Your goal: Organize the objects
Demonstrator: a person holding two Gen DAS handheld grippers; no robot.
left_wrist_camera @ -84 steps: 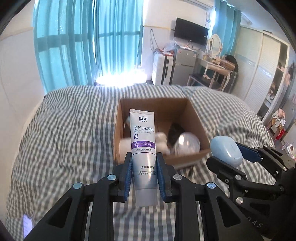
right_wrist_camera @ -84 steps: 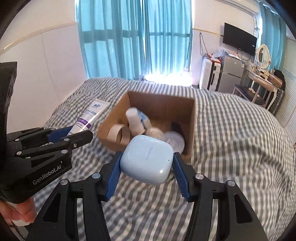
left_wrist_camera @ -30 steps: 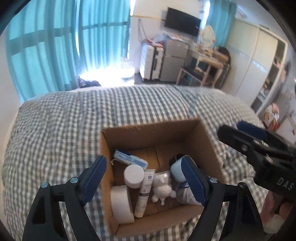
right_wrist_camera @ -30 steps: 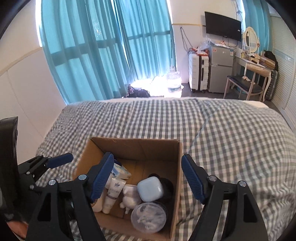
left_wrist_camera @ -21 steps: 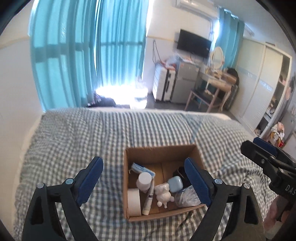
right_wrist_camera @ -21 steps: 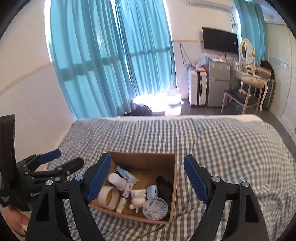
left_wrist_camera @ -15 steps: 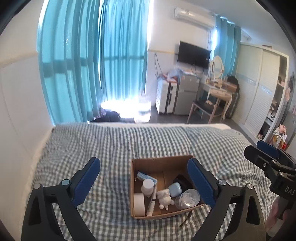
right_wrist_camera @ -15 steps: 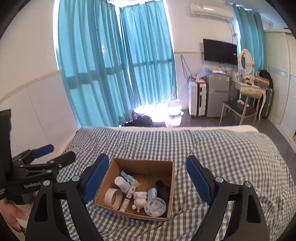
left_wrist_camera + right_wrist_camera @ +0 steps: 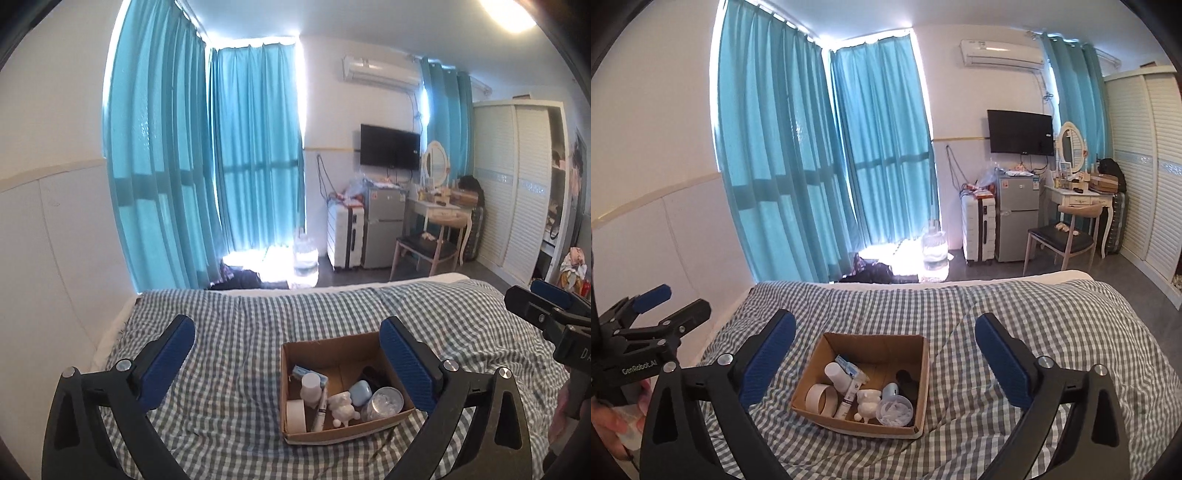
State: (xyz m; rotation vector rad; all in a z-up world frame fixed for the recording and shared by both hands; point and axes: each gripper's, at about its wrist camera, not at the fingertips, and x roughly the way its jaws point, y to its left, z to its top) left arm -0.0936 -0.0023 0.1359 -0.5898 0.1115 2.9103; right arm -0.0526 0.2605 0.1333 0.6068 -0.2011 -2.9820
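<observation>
A brown cardboard box (image 9: 290, 352) sits on the checked bed, also in the right wrist view (image 9: 925, 363). Inside lie a tape roll (image 9: 296, 410), a white bottle (image 9: 310, 384), a toothpaste tube (image 9: 320, 404), a white figurine (image 9: 341, 403), a light blue earbud case (image 9: 360, 392) and a clear round tub (image 9: 386, 400). My left gripper (image 9: 287, 360) is open and empty, high above and behind the box. My right gripper (image 9: 884, 352) is open and empty, also high above it. Each gripper shows in the other's view, the right (image 9: 543, 306) and the left (image 9: 665, 308).
The grey-white checked bed cover (image 9: 229, 332) fills the foreground. Teal curtains (image 9: 820, 166) hang at the far wall. A suitcase, a small fridge (image 9: 1015, 216), a chair and a dressing table stand at the back right, and a wardrobe (image 9: 517, 199) at the right.
Both grippers let go of the toothpaste tube and the earbud case, which now lie in the box. Both then pulled up and back, so the box looks smaller.
</observation>
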